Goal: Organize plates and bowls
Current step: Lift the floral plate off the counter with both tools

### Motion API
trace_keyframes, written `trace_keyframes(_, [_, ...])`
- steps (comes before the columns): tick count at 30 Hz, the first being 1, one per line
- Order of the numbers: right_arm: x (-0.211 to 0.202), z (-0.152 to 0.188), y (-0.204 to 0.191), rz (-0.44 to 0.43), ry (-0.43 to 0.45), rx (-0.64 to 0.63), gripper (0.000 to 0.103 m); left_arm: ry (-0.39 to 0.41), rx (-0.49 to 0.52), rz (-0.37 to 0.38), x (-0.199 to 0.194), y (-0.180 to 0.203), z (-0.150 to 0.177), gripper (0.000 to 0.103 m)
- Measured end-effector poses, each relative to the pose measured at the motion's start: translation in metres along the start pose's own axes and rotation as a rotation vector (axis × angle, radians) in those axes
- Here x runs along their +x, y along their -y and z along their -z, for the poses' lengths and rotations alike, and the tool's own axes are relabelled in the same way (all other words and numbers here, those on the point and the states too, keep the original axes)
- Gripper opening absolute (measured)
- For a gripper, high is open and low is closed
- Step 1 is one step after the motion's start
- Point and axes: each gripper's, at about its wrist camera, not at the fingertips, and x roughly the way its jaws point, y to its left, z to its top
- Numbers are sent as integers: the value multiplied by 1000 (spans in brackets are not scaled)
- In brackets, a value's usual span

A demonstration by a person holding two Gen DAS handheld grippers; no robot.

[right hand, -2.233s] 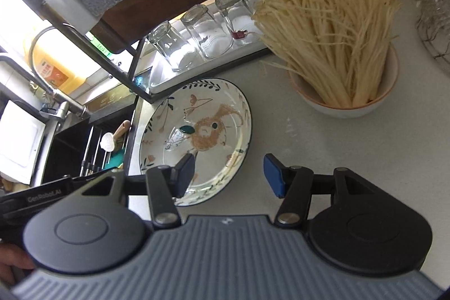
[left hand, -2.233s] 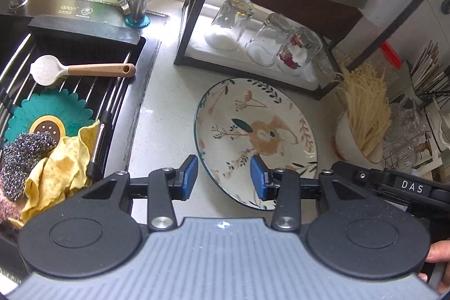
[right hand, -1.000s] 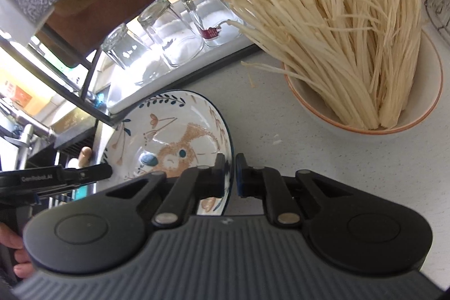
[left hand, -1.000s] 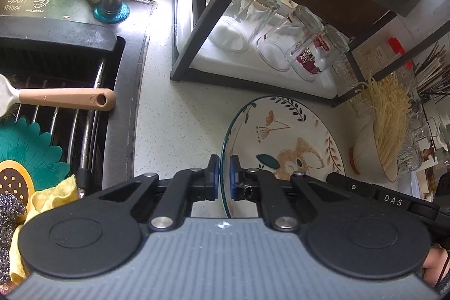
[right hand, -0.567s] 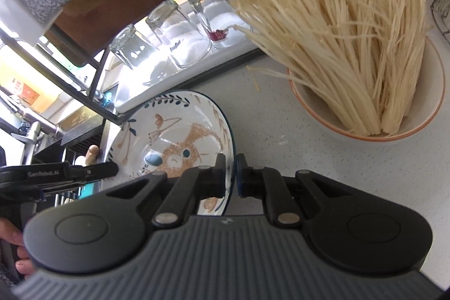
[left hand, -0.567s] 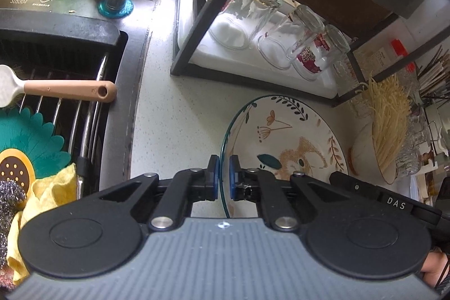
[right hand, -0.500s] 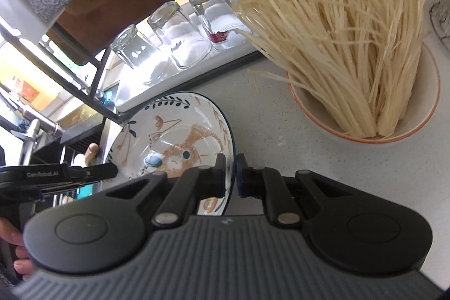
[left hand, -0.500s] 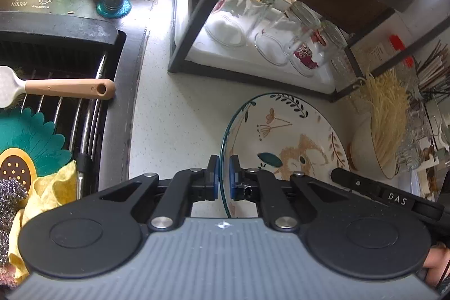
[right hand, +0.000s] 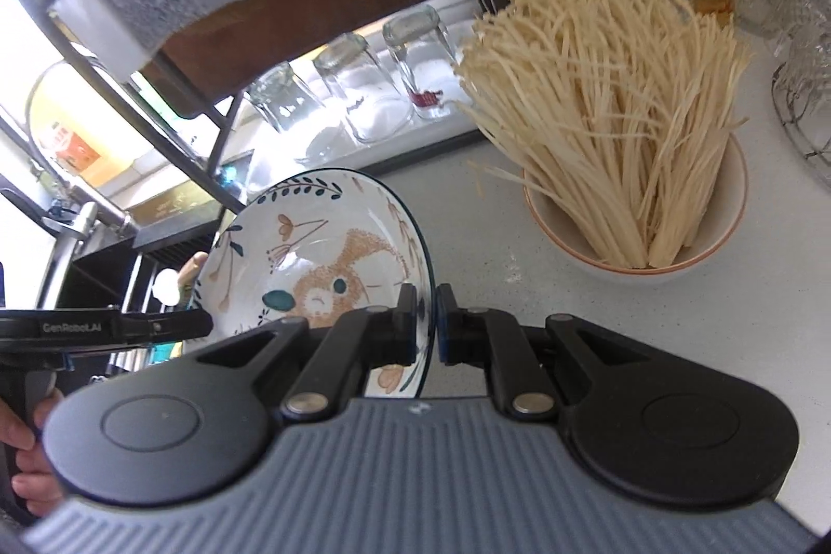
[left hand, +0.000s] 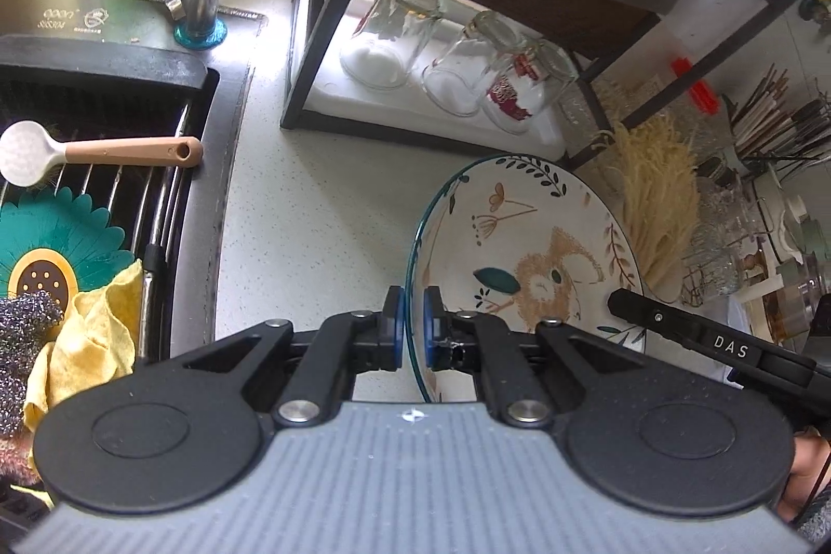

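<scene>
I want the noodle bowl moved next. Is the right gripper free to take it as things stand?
Probably not: the right gripper is shut on the floral plate rim. The countertop toward the noodle bowl looks unobstructed.

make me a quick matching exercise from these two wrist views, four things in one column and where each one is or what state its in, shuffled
Things:
1. floral plate
2. drinking glasses
3. brush with tan handle
4. white bowl

Places or states:
A. lying across the sink rack
B. upside down on the white tray under the black shelf
C. full of pale thin strands
D. clamped by its rim on both sides

Pairs: 1-D, 2-B, 3-A, 4-C
</scene>
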Motion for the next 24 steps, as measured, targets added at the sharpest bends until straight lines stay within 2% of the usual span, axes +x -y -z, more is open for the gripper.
trace_keyframes(9, [-37,12,7,-43,20,-28,10,37,38,-18,-29,31,21,8])
trace_keyframes(20, [-76,34,28,-27,43,-35,10,7,83,4,-33,69,59,8])
trace_keyframes(24, [-91,42,44,-19,55,3,10,-2,117,14,-32,90,72,8])
